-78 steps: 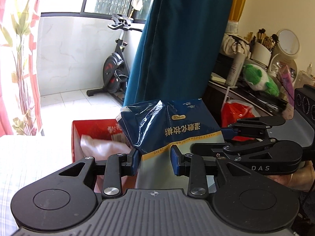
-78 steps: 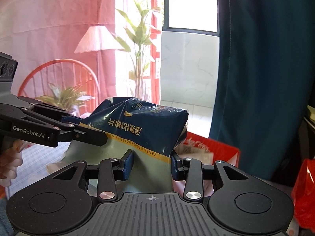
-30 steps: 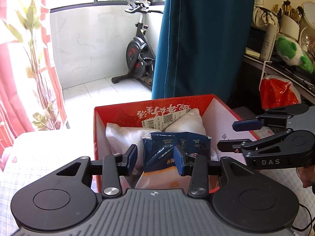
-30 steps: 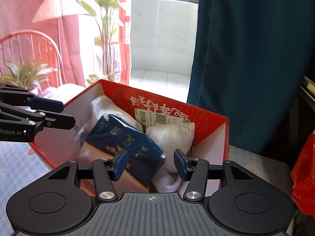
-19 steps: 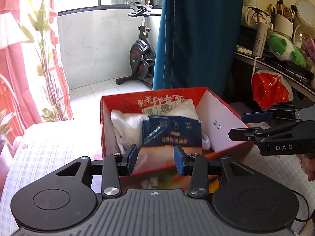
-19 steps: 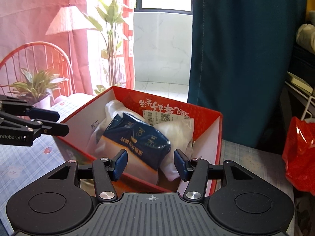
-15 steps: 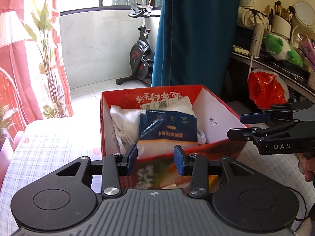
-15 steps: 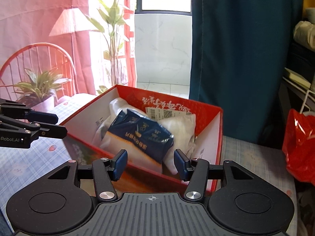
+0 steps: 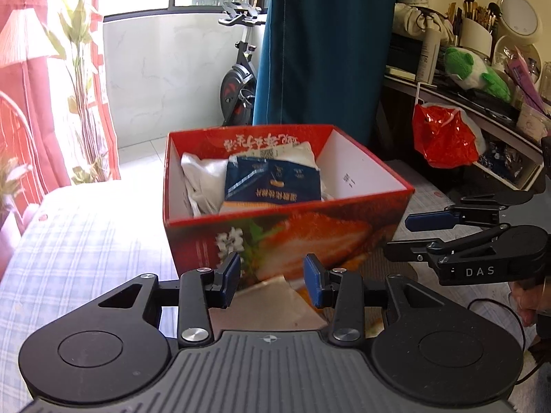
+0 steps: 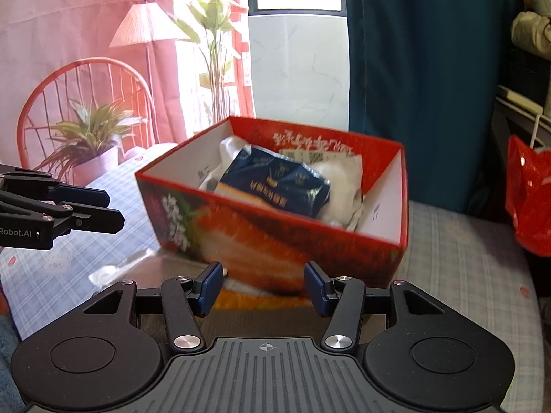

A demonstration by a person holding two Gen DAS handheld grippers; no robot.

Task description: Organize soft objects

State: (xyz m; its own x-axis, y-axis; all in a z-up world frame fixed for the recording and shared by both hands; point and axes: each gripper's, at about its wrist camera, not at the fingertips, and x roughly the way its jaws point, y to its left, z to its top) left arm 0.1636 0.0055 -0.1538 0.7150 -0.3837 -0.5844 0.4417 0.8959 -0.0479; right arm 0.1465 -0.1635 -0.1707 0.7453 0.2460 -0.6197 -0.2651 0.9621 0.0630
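A red cardboard box (image 9: 286, 237) (image 10: 275, 241) stands on the checked tablecloth. Inside it lies a dark blue soft packet (image 9: 272, 186) (image 10: 275, 186) on top of white soft bags (image 9: 203, 175) (image 10: 341, 172). My left gripper (image 9: 271, 280) is open and empty, just in front of the box's near wall. My right gripper (image 10: 263, 289) is open and empty, in front of the box's near corner. The right gripper also shows at the right of the left wrist view (image 9: 413, 237), and the left gripper at the left of the right wrist view (image 10: 113, 210).
A checked tablecloth (image 9: 86, 241) covers the table. A red plastic bag (image 9: 444, 137) hangs from a cluttered shelf on the right. A teal curtain (image 9: 327, 44) hangs behind the box. A potted plant (image 10: 89, 137) and a red chair stand at the left.
Both grippers held the blue packet, lowered it into the red box and let go. Both have since drawn back from the box, open and empty.
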